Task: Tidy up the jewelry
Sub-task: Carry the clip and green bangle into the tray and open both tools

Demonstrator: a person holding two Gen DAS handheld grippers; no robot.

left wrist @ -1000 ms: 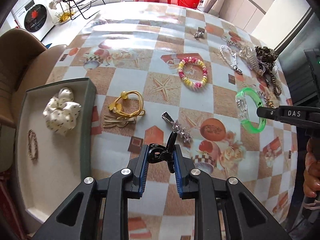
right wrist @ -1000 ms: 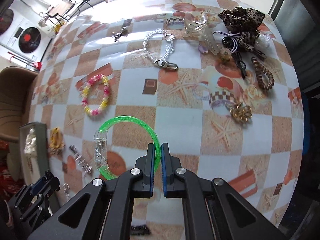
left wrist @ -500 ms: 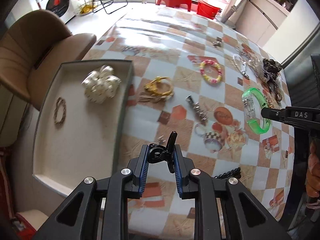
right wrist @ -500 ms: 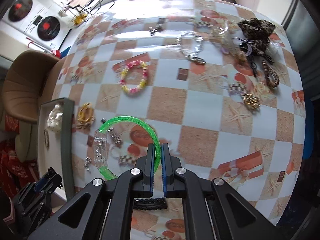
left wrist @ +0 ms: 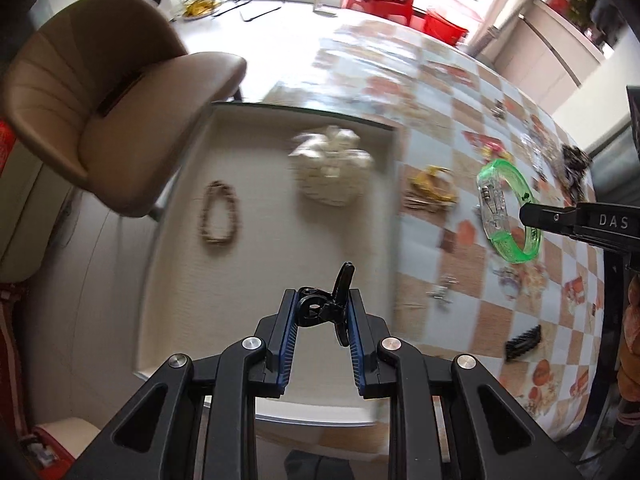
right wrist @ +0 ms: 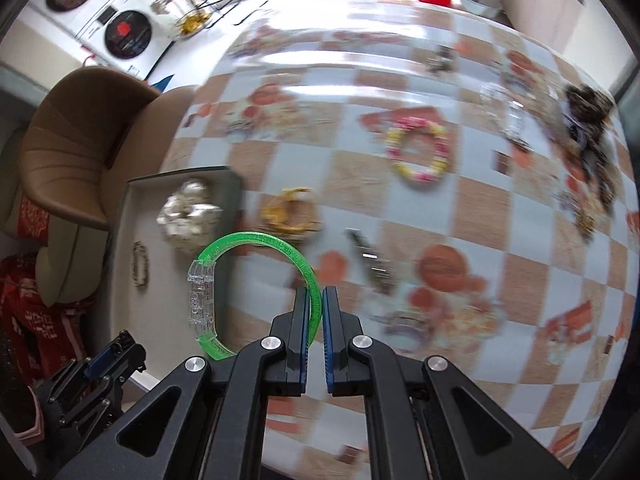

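Observation:
My left gripper (left wrist: pixel 322 307) is shut on a small black hair clip (left wrist: pixel 326 306) and holds it above the near part of the grey tray (left wrist: pixel 260 280). The tray holds a white scrunchie (left wrist: pixel 332 170) and a brown beaded bracelet (left wrist: pixel 218 214). My right gripper (right wrist: pixel 315 300) is shut on a green translucent bangle (right wrist: pixel 256 242), held in the air over the table near the tray's right edge (right wrist: pixel 236 184). The bangle (left wrist: pixel 508 210) and right gripper (left wrist: pixel 530 212) also show in the left wrist view.
On the patterned tablecloth (right wrist: pixel 460 208) lie a yellow hair tie (right wrist: pixel 290 210), a pink and yellow bead bracelet (right wrist: pixel 420 156), a silver clip (right wrist: pixel 370 260), a black claw clip (left wrist: pixel 522 342) and a pile of accessories (right wrist: pixel 588 120) far right. A brown chair (left wrist: pixel 100 92) stands left of the tray.
Both grippers have moved left toward the tray. The left gripper with the black clip now hangs over the tray. The right gripper has carried the green bangle close to the tray's edge.

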